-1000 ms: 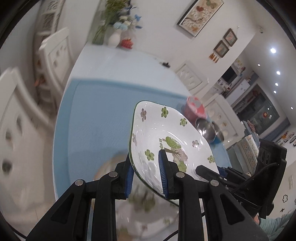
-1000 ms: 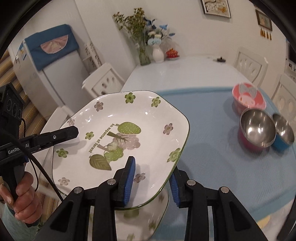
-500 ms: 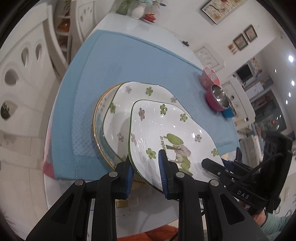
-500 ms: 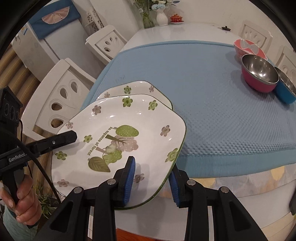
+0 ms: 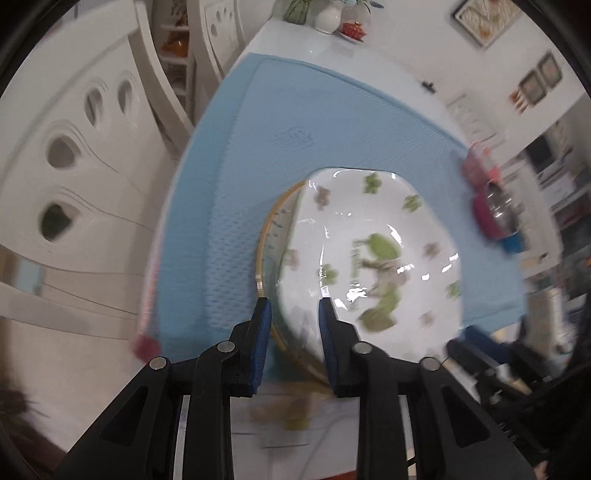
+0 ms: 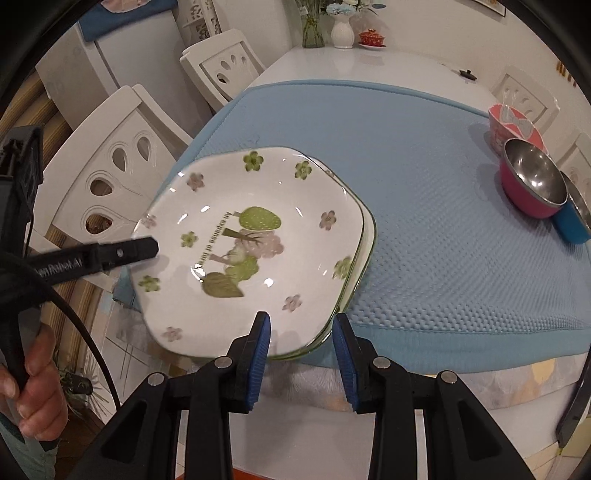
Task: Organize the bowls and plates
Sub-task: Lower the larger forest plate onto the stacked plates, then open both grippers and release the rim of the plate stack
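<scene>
A white square plate with green flowers and a tree print (image 6: 251, 236) rests on a matching plate (image 6: 365, 236) at the near left of the blue mat (image 6: 424, 206). In the left wrist view the top plate (image 5: 369, 251) is blurred and lies over a gold-rimmed plate (image 5: 267, 236). My left gripper (image 5: 293, 321) is open, its jaws either side of the plates' near rim. My right gripper (image 6: 301, 339) is open, its jaws straddling the near edge without touching. The left gripper's finger (image 6: 110, 254) reaches over the plate's left side.
A pink printed bowl (image 6: 513, 122), a pink steel-lined bowl (image 6: 532, 184) and a blue bowl (image 6: 572, 214) stand at the mat's right. White chairs (image 6: 122, 162) line the table's left side. A vase (image 6: 340, 33) and a red pot (image 6: 371, 37) stand at the far end.
The plate held by both grippers came down onto the stack on the mat. Both grippers opened and let go of it.
</scene>
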